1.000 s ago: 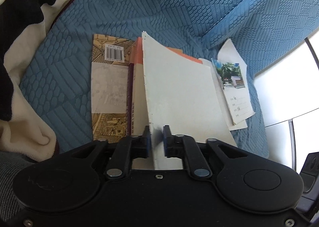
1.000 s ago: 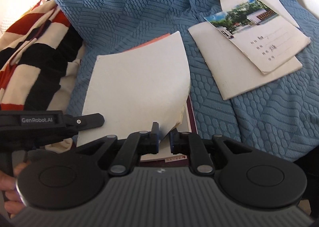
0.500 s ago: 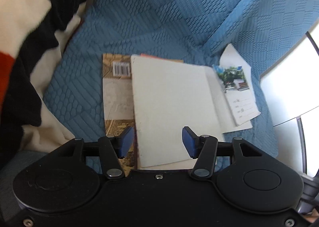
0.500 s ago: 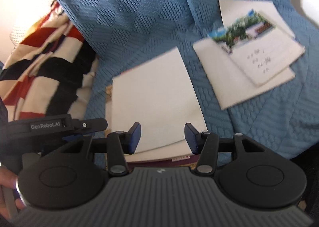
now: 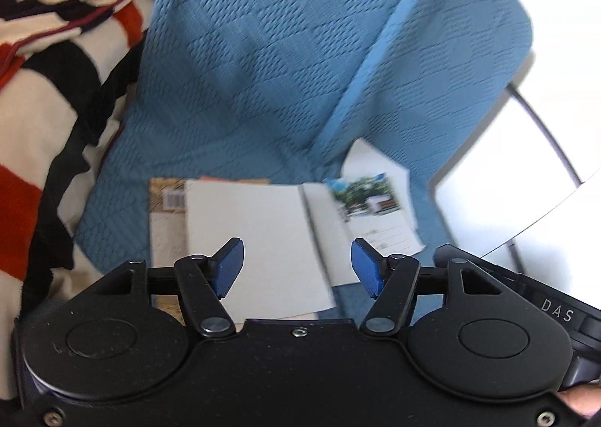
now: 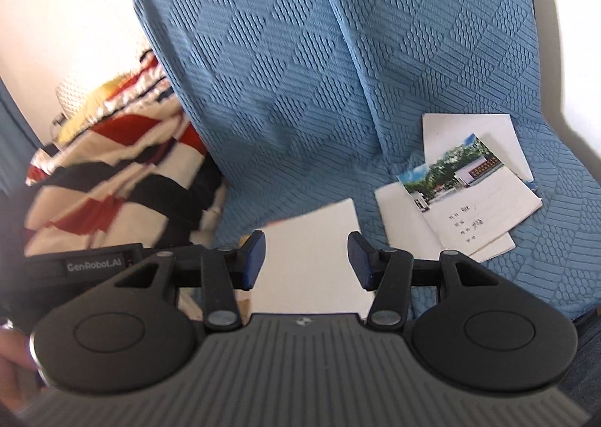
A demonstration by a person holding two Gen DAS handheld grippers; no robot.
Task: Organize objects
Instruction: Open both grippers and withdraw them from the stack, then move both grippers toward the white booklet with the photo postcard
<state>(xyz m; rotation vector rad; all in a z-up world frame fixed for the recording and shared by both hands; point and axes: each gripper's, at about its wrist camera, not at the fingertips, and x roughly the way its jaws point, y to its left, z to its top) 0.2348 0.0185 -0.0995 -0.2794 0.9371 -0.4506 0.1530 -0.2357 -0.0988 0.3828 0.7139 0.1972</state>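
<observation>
White booklet lies flat on the stack, on the blue cover. Our left gripper is opening, right gripper apart, both empty. We next approach the photo notebook low, pinching its near edge.

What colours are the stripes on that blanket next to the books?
The blanket has red, black and cream stripes. The left wrist view shows it best.

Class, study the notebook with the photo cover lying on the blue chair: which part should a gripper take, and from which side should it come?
Take the photo-cover notebook by its lower right corner, coming from the right. It lies flat and skewed on white sheets, so that corner overhangs them above the blue cover, probably giving one finger room to slip beneath.
</observation>
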